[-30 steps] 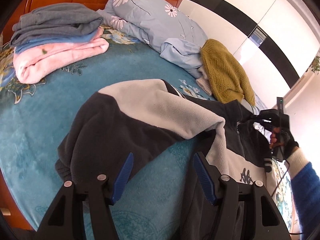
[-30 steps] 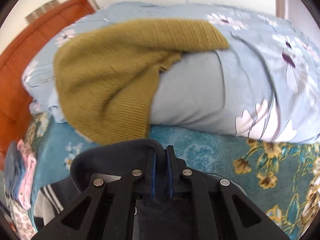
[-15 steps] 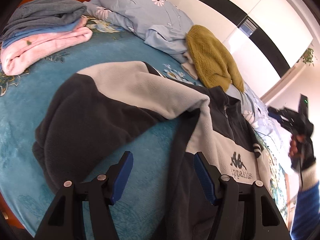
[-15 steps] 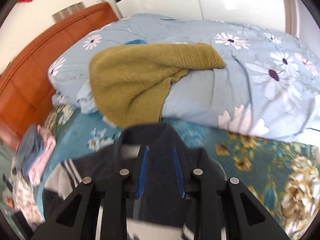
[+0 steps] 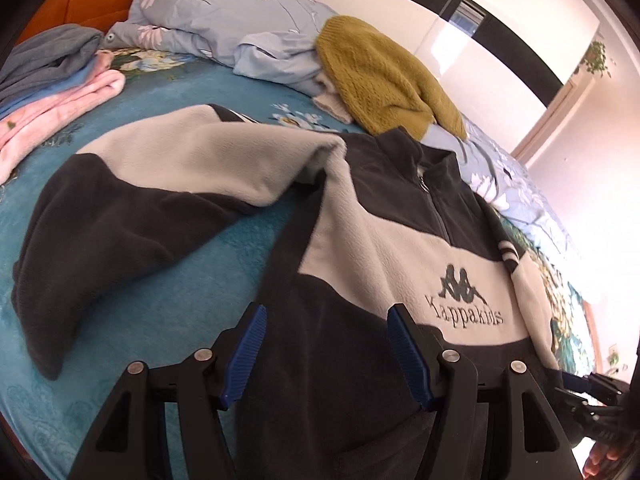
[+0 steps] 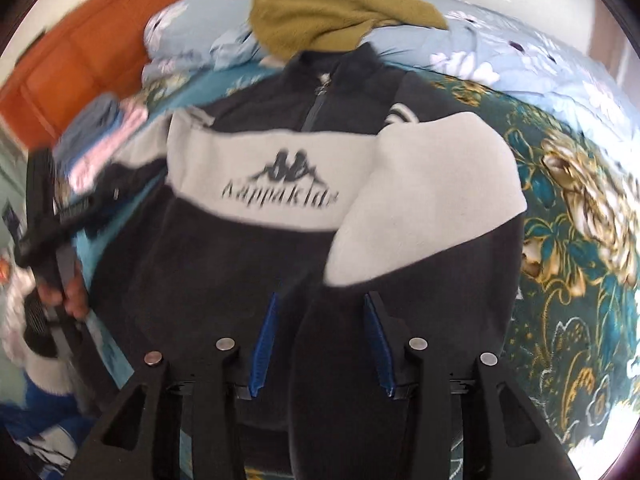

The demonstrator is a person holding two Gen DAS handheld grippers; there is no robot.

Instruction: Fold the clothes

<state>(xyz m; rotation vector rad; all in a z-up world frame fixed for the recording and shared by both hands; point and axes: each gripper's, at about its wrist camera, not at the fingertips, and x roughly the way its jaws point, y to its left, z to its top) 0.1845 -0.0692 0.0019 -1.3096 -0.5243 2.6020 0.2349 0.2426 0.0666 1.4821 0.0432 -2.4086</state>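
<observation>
Two grippers hang over the bed, both angled down at the fleece jacket (image 5: 400, 248), which lies front-up and spread flat on the teal floral bedspread (image 5: 168, 280). Its collar points toward the blue daisy-print pillows (image 5: 224, 12), and the zip and the printed chest logo face up. One sleeve (image 5: 132, 200) stretches out sideways across the bedspread; the other sleeve (image 6: 432, 208) lies folded in over the jacket's side.

My left gripper (image 5: 324, 352) stands wide, its blue pads apart above the dark lower body of the jacket and not pressing on the cloth. My right gripper (image 6: 324, 344) is opening; dark fleece shows in the gap below it, but the pads are clear of it and grip nothing. The right wrist view is blurred.

Other items: a mustard knit sweater (image 5: 380, 76) draped over the pillows, just beyond the collar, and a folded stack of grey, blue and pink clothes (image 5: 52, 88) near the orange headboard (image 6: 72, 76), well apart from the jacket.
</observation>
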